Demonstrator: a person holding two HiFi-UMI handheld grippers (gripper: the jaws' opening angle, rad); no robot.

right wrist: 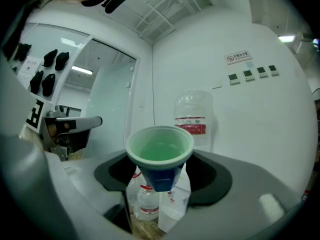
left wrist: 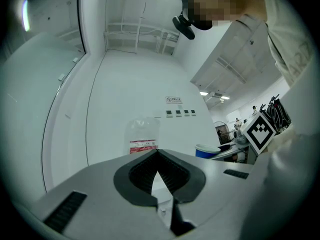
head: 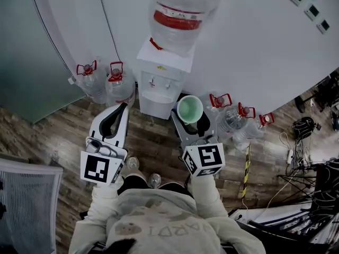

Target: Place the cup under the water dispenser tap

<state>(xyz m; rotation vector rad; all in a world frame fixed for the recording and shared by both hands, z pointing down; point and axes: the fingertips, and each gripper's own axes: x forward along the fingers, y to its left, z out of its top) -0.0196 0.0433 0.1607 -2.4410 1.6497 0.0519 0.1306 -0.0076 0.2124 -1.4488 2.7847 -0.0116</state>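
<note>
One red label [head: 177, 21] goes round the big bottle [head: 183, 7] on top of the white water dispenser [head: 159, 89], but its print is too small to read. A little sign [right wrist: 238, 57] on the wall has a red circle with a line through it (the words next to it are too tiny to read). The cube [head: 204, 160] on each gripper shows black and white squares.

The right gripper [right wrist: 162, 171] has its fingers wide, pressing on the blue sides of the cup [right wrist: 160, 151]. The cup is green inside and stands upright. It is held in front of the dispenser, a bit to the right of the taps [head: 160, 82], not under them.

The left gripper [left wrist: 157, 154] has its fingers closed together, with nothing between them.
</note>
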